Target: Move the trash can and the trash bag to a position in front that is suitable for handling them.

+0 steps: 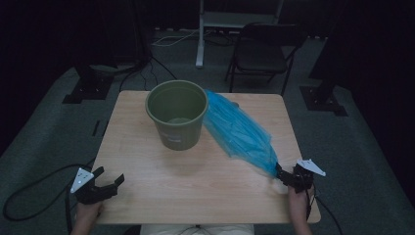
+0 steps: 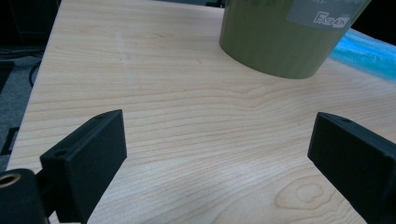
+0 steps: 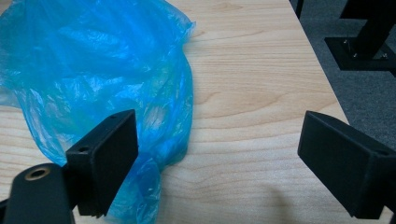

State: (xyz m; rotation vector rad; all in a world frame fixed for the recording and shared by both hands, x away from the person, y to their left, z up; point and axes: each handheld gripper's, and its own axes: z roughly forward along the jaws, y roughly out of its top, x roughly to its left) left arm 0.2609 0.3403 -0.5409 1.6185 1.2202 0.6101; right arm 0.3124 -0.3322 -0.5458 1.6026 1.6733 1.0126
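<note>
two grippers waited at the near edge of the desk [image 1: 147, 196], and the work in hand looked to be lining the green bin [image 1: 177, 113] with the blue plastic bag [image 1: 240, 131]. the bag lay on the desk just right of the bin, its far end against the bin's wall, its bunched near end tapering toward the right gripper [image 1: 286, 177]. in the right gripper view the jaws stood wide apart, with the bag's [image 3: 93, 79] lower folds lying by the left one and bare wood between them; nothing was clamped. the left gripper [image 1: 110, 183] hung at the near left corner, jaws likewise spread with nothing between them, aimed across bare wood at the bin [image 2: 289, 37].

the bag appeared thin, crinkled film: very light, limp, slippery, likely to slide or balloon rather than lift as one piece. a hold on the gathered near end, where several layers bunched, would probably grip best; a single layer could slip out or tear. to open its mouth, each gripper would likely need one edge. the bin looked rigid and light enough to shift if nudged, so steadying it could matter.
</note>
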